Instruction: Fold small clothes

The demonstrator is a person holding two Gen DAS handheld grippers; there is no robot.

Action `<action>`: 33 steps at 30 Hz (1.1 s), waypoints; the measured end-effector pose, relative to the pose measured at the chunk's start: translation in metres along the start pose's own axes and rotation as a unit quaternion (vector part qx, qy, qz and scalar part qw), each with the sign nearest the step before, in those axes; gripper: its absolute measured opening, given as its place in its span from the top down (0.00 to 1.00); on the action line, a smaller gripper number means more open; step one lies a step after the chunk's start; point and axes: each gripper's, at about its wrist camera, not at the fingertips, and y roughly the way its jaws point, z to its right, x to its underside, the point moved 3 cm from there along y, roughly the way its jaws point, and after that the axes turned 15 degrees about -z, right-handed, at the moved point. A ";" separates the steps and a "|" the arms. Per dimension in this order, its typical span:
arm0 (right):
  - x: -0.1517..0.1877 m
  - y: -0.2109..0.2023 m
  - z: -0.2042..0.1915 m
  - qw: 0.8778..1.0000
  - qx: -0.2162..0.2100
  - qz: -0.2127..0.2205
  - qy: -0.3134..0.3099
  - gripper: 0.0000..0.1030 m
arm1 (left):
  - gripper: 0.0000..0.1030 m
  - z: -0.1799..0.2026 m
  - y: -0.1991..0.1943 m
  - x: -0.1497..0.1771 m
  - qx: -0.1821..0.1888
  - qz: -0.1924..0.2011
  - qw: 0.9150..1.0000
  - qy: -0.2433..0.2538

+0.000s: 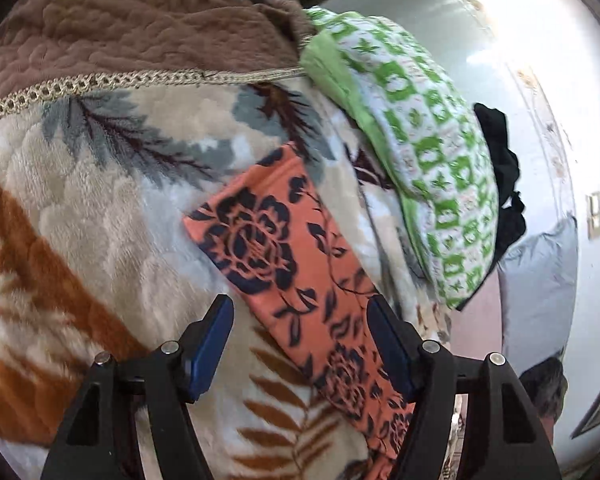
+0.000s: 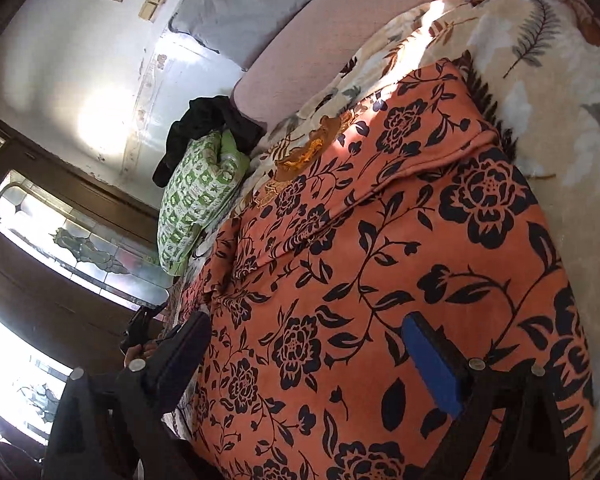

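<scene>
One orange garment [image 2: 380,264] printed with black roses lies spread on the leaf-patterned fleece blanket [image 1: 80,208] of a bed, a raised crease running across it from about 8 o'clock to 2 o'clock in the right wrist view, so we judge it part-folded, with at least one fold left to make. In the left wrist view the same cloth shows as a narrow band running from 11 o'clock down to 5 o'clock. Our left gripper [image 1: 300,340] hangs over that band with its blue-padded jaws spread wide and nothing between them; our right gripper [image 2: 308,344] is likewise released, its jaws parted above the broad middle of the cloth. Whether either pad touches the fabric we cannot tell. To do the next fold well, we would have each gripper take a corner of the near edge, pinching every layer together. We would then lift level and carry that edge toward the far one, so that the crease lands straight. The plush blanket may drag the underside and bunch it, so a clean lift beats a slide. Farther out, at 2 o'clock in the left wrist view, a green-and-white pillow [image 1: 428,160] leans with a dark garment [image 1: 504,184] behind it, and a brown quilted cover [image 1: 132,32] lies at 11 o'clock.
</scene>
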 end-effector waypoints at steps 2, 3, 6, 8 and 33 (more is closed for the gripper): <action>-0.002 0.001 -0.005 1.000 0.004 0.001 -0.004 0.06 | 0.37 -0.003 0.006 -0.004 -0.011 0.004 1.000 -0.010; -0.004 0.001 -0.008 1.000 0.007 0.002 -0.007 0.06 | 0.38 -0.003 0.007 -0.006 -0.015 0.008 1.000 -0.020; -0.007 0.000 -0.015 1.000 0.010 0.007 -0.018 0.06 | 0.42 -0.001 0.012 -0.011 -0.045 0.014 0.998 -0.035; -0.008 0.000 -0.019 1.000 0.006 0.010 -0.022 0.06 | 0.64 -0.001 0.015 -0.015 -0.097 0.014 0.994 -0.051; -0.012 -0.085 0.045 0.992 -0.029 0.124 0.025 0.05 | 0.92 0.364 0.194 0.382 -0.047 -0.210 0.831 0.514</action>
